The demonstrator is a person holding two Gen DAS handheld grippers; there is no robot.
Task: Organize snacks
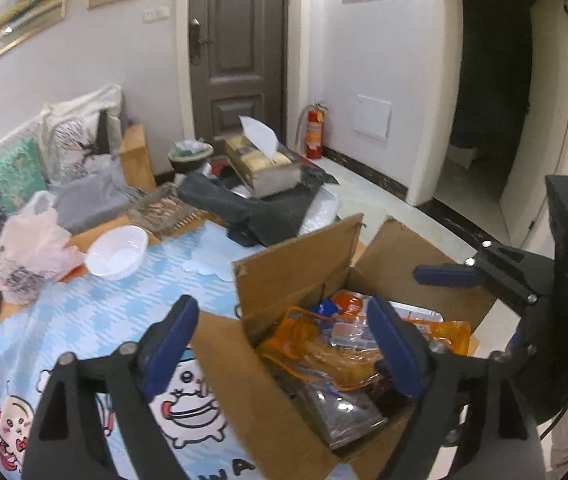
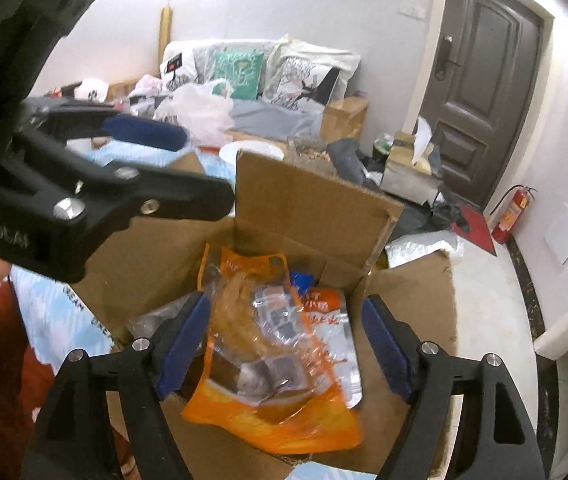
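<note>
Snack packets [image 2: 272,360] fill open cardboard box [image 2: 308,208]; both claws [image 1: 284,344] [image 2: 286,344] spread apart above.

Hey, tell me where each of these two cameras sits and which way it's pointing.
Left wrist view: sits on the left gripper, above the open brown cardboard box, facing the dark grey door; its own blue-padded fingers and the right gripper show.
Right wrist view: sits on the right gripper, looking down into the box at the orange plastic snack bag; the left gripper crosses upper left.
Shared: box, bag, door, red fire extinguisher.
</note>
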